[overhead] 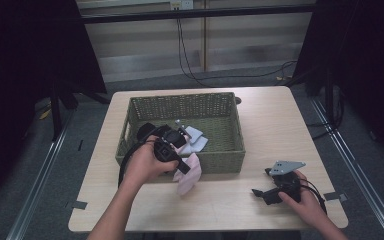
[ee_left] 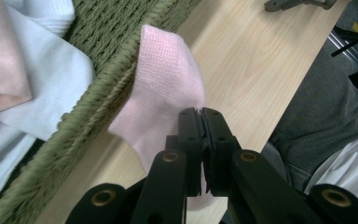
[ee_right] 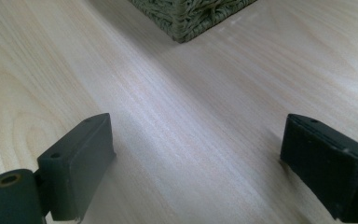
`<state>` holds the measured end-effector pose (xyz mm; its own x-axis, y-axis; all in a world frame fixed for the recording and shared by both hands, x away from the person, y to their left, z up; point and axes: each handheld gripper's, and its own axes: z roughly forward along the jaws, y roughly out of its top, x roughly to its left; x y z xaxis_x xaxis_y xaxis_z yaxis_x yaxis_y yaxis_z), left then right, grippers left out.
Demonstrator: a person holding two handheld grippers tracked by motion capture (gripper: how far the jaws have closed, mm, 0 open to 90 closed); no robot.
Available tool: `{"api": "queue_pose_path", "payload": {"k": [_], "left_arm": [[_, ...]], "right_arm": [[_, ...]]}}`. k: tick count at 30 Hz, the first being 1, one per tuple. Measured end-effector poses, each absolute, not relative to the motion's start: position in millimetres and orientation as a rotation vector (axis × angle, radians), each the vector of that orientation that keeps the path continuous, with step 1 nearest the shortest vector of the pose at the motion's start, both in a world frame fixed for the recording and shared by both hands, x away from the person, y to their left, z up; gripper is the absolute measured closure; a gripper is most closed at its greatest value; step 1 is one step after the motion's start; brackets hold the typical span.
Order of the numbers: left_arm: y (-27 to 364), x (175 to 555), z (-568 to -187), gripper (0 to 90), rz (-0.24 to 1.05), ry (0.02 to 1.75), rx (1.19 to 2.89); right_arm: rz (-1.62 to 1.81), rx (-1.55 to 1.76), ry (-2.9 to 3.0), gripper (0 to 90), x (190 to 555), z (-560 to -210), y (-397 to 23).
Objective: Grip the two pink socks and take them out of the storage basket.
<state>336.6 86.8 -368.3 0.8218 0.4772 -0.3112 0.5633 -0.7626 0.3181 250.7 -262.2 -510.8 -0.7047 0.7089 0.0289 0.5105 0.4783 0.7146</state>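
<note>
left gripper (overhead: 184, 167) was clamped on the pink sock (overhead: 189, 174), jaws pressed together with the fabric pinched between them. in the left gripper view the sock (ee_left: 163, 93) draped over the near rim of the basket (ee_left: 98, 84), its toe end up on the rim and the rest hanging on the table side. in the high view the sock hung against the basket's (overhead: 230, 150) front wall, lower end near the table (overhead: 280, 120). the left hand (overhead: 147, 162) sat at the basket's front left part.

inside the basket lay light blue cloth (overhead: 196, 137), touching pale pink cloth (ee_left: 0, 56) in the left gripper view.

right gripper (overhead: 262, 194) rested low at the table's front right, well apart from the basket, held by the right hand (overhead: 302, 197). its jaws stood wide apart with nothing between them, bare wood (ee_right: 191, 140) between the pads, a basket corner (ee_right: 191, 18) ahead.
</note>
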Motion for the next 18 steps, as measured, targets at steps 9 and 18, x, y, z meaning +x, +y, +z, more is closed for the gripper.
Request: {"api": "queue_pose_path", "payload": {"k": [9, 18], "left_arm": [[80.0, 333.5, -382.1, 86.8, -0.312, 0.766, 2.589], [77.3, 332.2, -392.4, 86.4, -0.321, 0.774, 2.585]], "right_arm": [[1.051, 1.040, 2.457, 8.7, 250.7, -510.8, -262.2], [1.052, 1.039, 2.457, 8.7, 250.7, -510.8, -262.2]]}}
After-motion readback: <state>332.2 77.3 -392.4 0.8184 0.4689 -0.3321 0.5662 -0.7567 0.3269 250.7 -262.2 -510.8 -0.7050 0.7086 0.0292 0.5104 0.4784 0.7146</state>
